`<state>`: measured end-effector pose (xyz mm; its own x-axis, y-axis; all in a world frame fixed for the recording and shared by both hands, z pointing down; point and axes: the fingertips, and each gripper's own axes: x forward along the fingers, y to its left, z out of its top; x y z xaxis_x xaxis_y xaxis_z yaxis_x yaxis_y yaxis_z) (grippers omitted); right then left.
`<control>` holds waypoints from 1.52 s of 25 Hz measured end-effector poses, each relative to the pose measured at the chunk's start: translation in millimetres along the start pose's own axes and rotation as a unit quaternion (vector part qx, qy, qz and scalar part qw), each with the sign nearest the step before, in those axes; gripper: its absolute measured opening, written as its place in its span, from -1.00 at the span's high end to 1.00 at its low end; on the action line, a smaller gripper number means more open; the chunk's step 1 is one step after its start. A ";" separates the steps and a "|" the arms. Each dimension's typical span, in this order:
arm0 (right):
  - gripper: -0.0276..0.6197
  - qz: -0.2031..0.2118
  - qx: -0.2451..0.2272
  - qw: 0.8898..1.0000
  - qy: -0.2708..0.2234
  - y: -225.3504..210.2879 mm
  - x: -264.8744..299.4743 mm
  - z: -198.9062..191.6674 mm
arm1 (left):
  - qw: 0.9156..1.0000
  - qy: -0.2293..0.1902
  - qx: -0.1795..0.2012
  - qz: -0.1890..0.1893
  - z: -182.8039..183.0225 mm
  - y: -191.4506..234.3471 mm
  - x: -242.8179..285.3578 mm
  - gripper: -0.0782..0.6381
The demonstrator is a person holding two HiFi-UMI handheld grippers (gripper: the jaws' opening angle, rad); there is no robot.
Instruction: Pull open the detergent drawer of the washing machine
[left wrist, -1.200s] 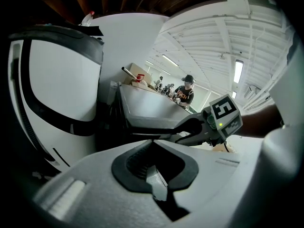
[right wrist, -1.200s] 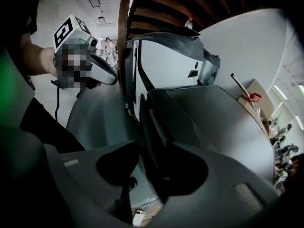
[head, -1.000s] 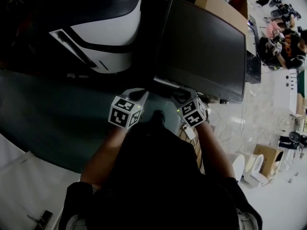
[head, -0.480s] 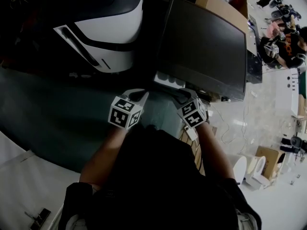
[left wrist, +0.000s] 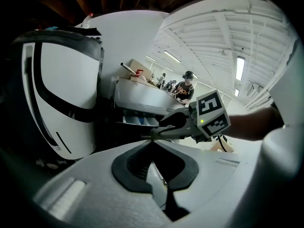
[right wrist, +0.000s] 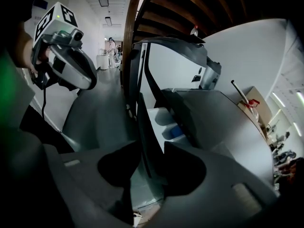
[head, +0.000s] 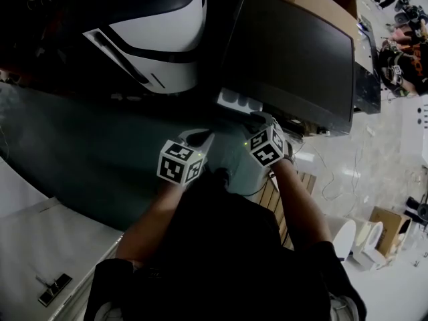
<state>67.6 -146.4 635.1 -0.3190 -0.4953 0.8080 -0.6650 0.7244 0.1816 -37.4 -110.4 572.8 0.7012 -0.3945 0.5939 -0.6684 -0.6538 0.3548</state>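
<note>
Dark plastic is standing between my right jaws. I am holding the right gripper (right wrist: pixel 147 148) across the front panel of the detergent drawer (right wrist: pixel 142 122), one jaw on the panel's outer face and the other behind it. These jaws have just been closing in, and both pads now look to be pressing on the panel, so I am reading this as a grip.

The drawer is sitting at the near left corner of the washing machine (head: pixel 287 59). It is already standing part way out, with its pale compartments (head: pixel 237 101) showing.

My left gripper (left wrist: pixel 152 144) is hanging just left of the drawer and touching nothing. Its jaws are lying together, or very nearly so, with nothing between them.

I am judging the drawer to be light, stiff moulded plastic riding on runners. It will probably be sliding freely for most of the way and stiffening only near the end stop. The panel's face looks smooth, so the pads may be slipping on it if I pinch only the edge. I am therefore keeping the hold deep, over the lip behind the panel. I would be pulling straight along the runners towards the near side, because twisting or levering could jam the tray or strain the thin front.
</note>
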 end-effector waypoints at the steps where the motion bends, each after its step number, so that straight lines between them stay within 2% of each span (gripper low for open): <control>1: 0.45 0.007 0.000 1.000 -0.002 -0.3 -0.4 -0.1 | 1.000 -0.004 0.005 0.003 1.1 -4.6 -0.3 0.75; 5: 0.57 0.038 0.008 0.999 -0.007 7.1 -7.6 -4.9 | 1.000 -0.020 0.016 0.013 5.5 -20.5 -5.8 0.75; 10: 0.59 0.024 -0.023 0.999 -0.009 11.5 -9.7 -7.4 | 0.999 -0.028 0.018 0.024 2.4 -30.0 -19.5 0.75; 16: 0.64 0.030 0.001 0.999 -0.027 21.1 -14.8 -4.4 | 0.999 -0.032 0.002 0.042 -5.8 -23.5 -36.7 0.75; 20: 0.68 0.030 -0.022 0.999 -0.020 28.9 -18.3 -9.2 | 0.998 -0.038 0.008 0.039 0.3 -30.0 -38.4 0.75; 38: 0.73 0.064 -0.016 0.997 -0.031 51.0 -28.8 -15.6 | 0.999 -0.031 0.010 0.040 -5.9 -50.3 -34.1 0.75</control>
<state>53.3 -87.7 629.9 -0.4419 -0.4264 0.7893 -0.5953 0.7976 0.0976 -29.2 -60.2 538.9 0.6603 -0.4850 0.5734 -0.7181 -0.6314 0.2928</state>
